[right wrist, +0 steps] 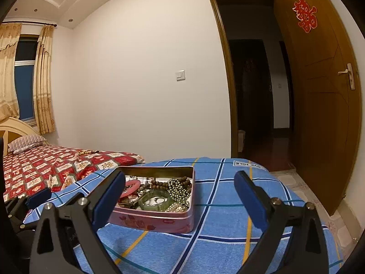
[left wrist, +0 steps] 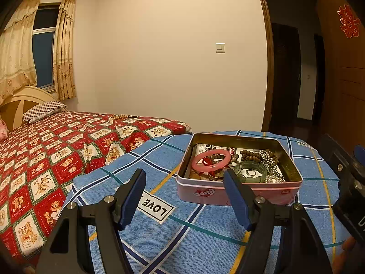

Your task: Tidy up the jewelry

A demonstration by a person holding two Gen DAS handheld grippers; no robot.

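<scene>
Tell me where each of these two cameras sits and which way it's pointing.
Left wrist: on the open left gripper, facing the pink tin ahead-right; the right gripper shows at the edge.
Right wrist: on the open right gripper, with the pink tin ahead-left.
Shared: tin, pink bangle, blue blanket, bed, doorway.

A raised surface is seen draped in a blue woven cloth (left wrist: 159,239) crossed by white, navy, teal and yellow lines, with a white label reading "LOVE" sewn on it (left wrist: 156,205). On this cloth a pink rectangular metal tin (left wrist: 237,191), open and lidless, is set; it is lined with printed paper and filled with bracelets and beaded strings. Beside the surface a bed is covered by a red patchwork bedspread with bear motifs (left wrist: 45,159). On the bed lie a striped pillow (left wrist: 43,110) and a string of pale wooden beads (left wrist: 122,116).
</scene>
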